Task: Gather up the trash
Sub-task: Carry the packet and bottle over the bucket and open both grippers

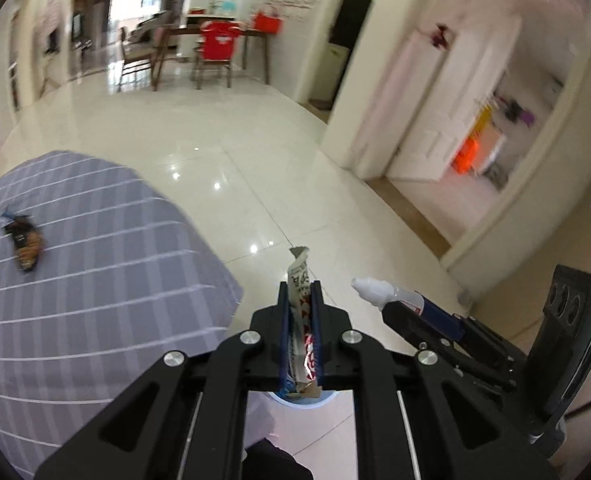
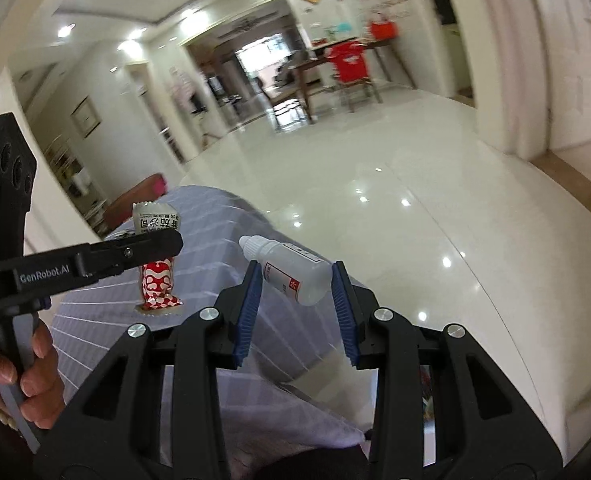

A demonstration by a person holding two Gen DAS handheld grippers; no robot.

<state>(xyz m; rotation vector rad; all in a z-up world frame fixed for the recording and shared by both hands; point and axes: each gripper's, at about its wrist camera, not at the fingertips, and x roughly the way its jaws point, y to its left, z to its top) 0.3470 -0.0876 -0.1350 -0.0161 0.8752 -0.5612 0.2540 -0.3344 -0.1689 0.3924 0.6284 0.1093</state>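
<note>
Tiled floor (image 1: 255, 152) fills most of both views, glossy, with a dining table and chairs far off and blurred. Striped grey cloth (image 1: 95, 280) covers a rounded surface at lower left; two dark snack wrappers (image 1: 25, 244) lie near its far left edge, still to be collected.

Left gripper (image 1: 300, 292) is clenched on a snack packet (image 1: 300, 276), white top with a red-and-white patterned bottom, held upright, top end poking past the fingertips. Right gripper (image 2: 297, 276) grips a small white dropper bottle (image 2: 295, 270) across its body, tilted, cap pointing up-left. Both items sit in the air, off the cloth.

No bin shows in either view, so the drop spot cannot be told. Judgement: carry step. Keep both grips firm and the wrists steady; the bottle is smooth and round and could slip if the jaws ease, so don't open until it is over the bin. Then come back for the wrappers.

Readable writing: "GenRobot.AI" on the left gripper's side in the right wrist view. The packet carries Chinese characters, upside down, not legible. Bottle label too small to read.
</note>
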